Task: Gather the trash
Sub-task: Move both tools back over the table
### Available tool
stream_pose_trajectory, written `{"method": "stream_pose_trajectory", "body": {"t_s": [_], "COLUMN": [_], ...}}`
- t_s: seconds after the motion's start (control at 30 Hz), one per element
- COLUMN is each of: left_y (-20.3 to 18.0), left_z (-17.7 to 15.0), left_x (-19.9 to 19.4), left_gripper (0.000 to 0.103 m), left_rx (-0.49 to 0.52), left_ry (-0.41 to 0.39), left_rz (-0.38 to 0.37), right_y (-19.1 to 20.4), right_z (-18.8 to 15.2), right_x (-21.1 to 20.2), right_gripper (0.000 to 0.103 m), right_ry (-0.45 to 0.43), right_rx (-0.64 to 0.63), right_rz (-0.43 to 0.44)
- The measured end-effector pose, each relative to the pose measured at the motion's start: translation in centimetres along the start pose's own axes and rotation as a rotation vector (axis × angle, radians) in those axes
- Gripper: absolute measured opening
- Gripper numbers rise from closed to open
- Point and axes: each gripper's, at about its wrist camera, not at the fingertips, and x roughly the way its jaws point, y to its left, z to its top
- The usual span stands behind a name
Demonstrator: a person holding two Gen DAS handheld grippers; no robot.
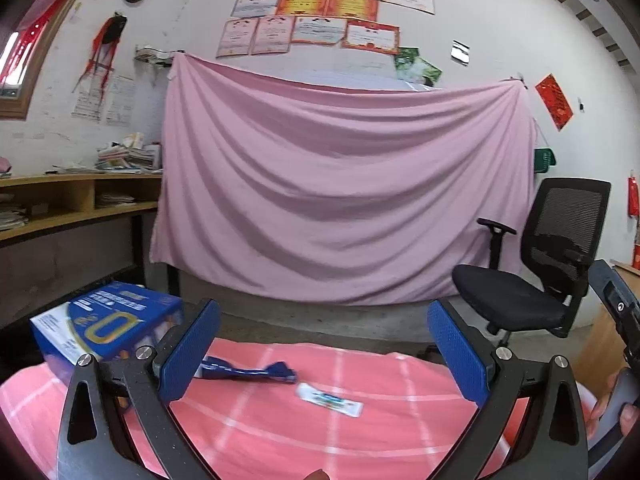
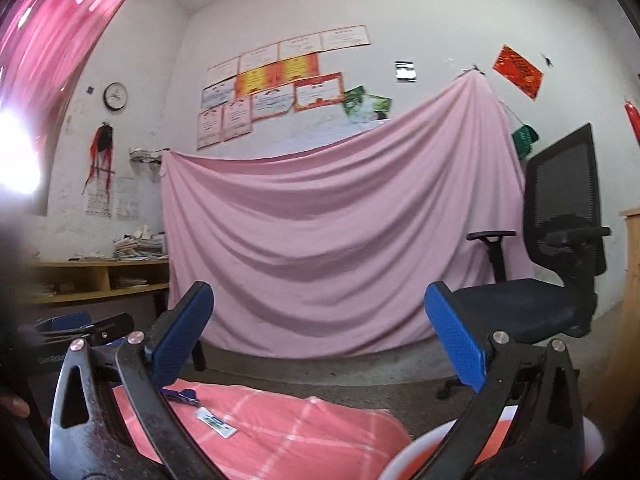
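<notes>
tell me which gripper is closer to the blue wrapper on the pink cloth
Left, as far as the views show. The left gripper hangs open just above the blue wrapper; the right gripper, also open, sits farther right, wrapper low at its left finger.

Print on the small white rectangular wrapper (image 1: 330, 399) too small to read. Twisted blue foil wrapper (image 2: 181, 395) half hidden behind a black gripper arm. Pale round plastic bowl (image 2: 416, 454) cut off at 5 o'clock. Blue cardboard box (image 1: 105, 323) partly hidden at 9 o'clock.
</notes>
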Motion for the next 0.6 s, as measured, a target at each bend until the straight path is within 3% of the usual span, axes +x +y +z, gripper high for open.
{"method": "stream_pose_trajectory", "body": {"t_s": [0.33, 0.6], "left_y": [4.5, 6.8], "left_z": [-2.6, -4.5], "left_x": [0.9, 2.8], "left_gripper": [0.101, 0.101], "left_rx": [0.065, 0.108], "left_ry": [0.024, 0.115], "left_rz": [0.075, 0.077], "right_y": [4.3, 6.6], "right_z": [-2.0, -5.0], "right_x": [4.1, 7.6], "right_gripper": [0.103, 0.103], "right_ry": [0.071, 0.219], "right_rx": [-0.069, -0.131], "right_rz": [0.080, 0.112]}}
